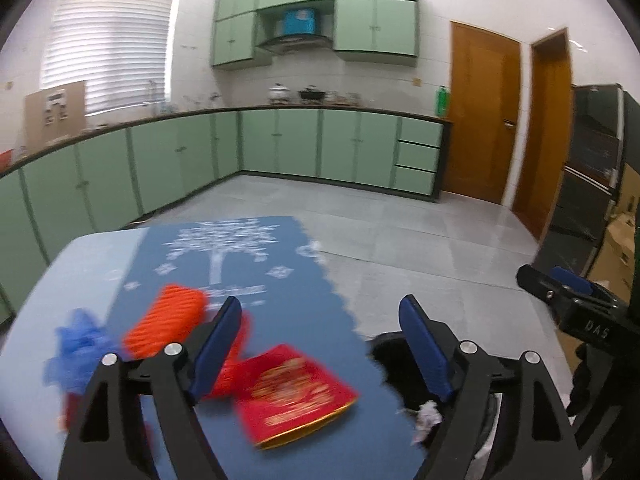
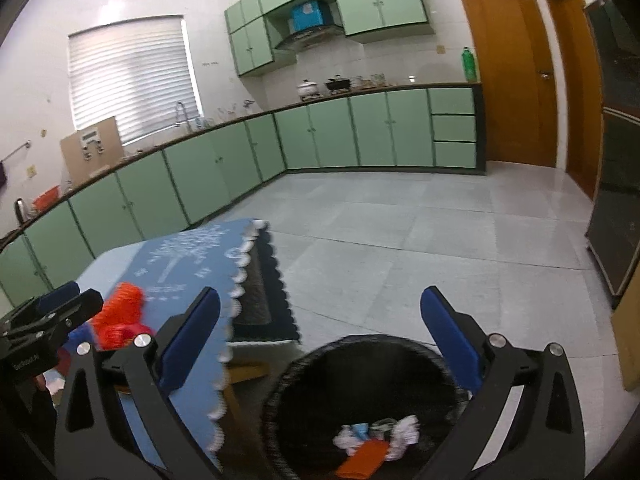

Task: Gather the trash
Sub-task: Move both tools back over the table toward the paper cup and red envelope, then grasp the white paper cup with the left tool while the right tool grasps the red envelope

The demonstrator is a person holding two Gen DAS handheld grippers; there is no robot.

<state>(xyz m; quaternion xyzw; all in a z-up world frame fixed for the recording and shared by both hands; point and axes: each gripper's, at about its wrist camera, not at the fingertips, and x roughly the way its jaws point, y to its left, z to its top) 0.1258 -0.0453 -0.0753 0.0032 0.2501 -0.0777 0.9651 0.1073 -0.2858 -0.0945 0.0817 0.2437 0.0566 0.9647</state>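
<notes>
We see our left gripper (image 1: 320, 346) with its blue-padded fingers (image 1: 216, 350) spread wide and nothing between them; it hangs over the near edge of the bench (image 1: 88, 256), which wears a blue cloth (image 1: 288, 280) printed with a white tree. On that cloth lie the pieces of trash not yet collected: an orange ribbed packet (image 1: 164, 320) just beyond the left finger, a red packet with gold print (image 1: 294, 394) lying flat between the two fingers in the left wrist view, and a crumpled blue wrapper (image 1: 78, 350) near the bench's left edge; all three are blurred, so we cannot read any print. Our right gripper (image 2: 320, 338) also has its fingers (image 2: 450, 336) wide apart and empty; it sits above a round black bin (image 2: 360, 364) standing on the tiled floor (image 2: 400, 248) just beside the bench. Inside the bin we make out white crumpled paper (image 2: 406, 430), a small blue scrap (image 2: 360, 428) and a flat orange piece (image 2: 362, 458) lying at the bottom. In the left wrist view the right gripper shows at the right edge; the bin's dark rim (image 1: 384, 346) peeks past the cloth's scalloped border. Green cabinets (image 2: 360, 132) run along the far wall; a wooden door (image 2: 508, 68) stands to the right.
</notes>
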